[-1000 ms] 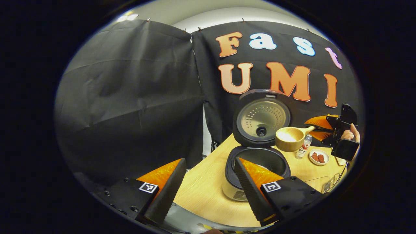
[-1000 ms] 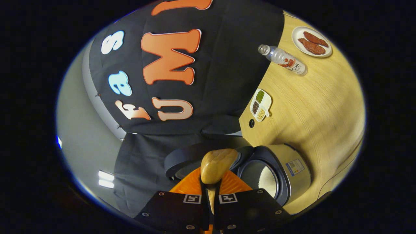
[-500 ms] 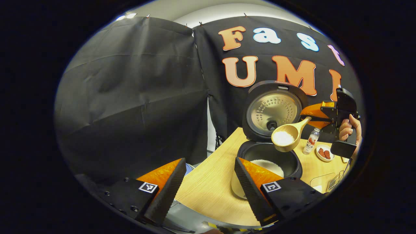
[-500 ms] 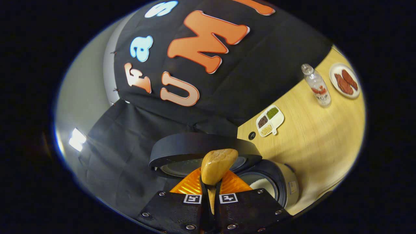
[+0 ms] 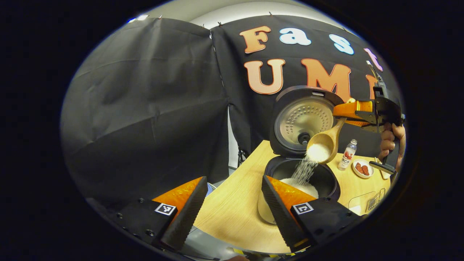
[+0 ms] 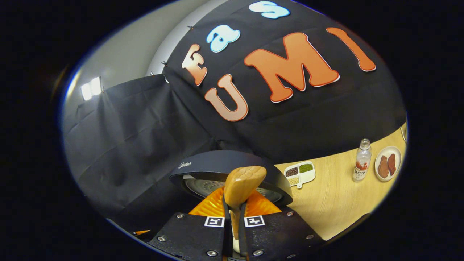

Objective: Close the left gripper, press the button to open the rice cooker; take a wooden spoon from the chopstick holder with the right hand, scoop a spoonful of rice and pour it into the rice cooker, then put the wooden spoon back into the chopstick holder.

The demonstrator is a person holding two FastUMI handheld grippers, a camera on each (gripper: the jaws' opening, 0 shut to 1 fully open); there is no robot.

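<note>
While the right gripper [image 6: 234, 217] pinched the tilted wooden spoon [image 5: 323, 143], rice [image 5: 304, 170] streamed into the open rice cooker [image 5: 301, 181], the left gripper [image 5: 232, 203] idled spread, and returning the spoon to its holder seemingly came next.

black cloth wall [image 5: 145, 108] behind a wooden table [image 5: 232, 206].

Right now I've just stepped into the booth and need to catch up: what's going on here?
A person's right hand-held gripper is shut on the wooden spoon, tipped so rice streams into the open rice cooker, whose lid stands raised. The left hand-held gripper waits open near the table edge, holding nothing. A bottle and small plate sit beyond.
</note>
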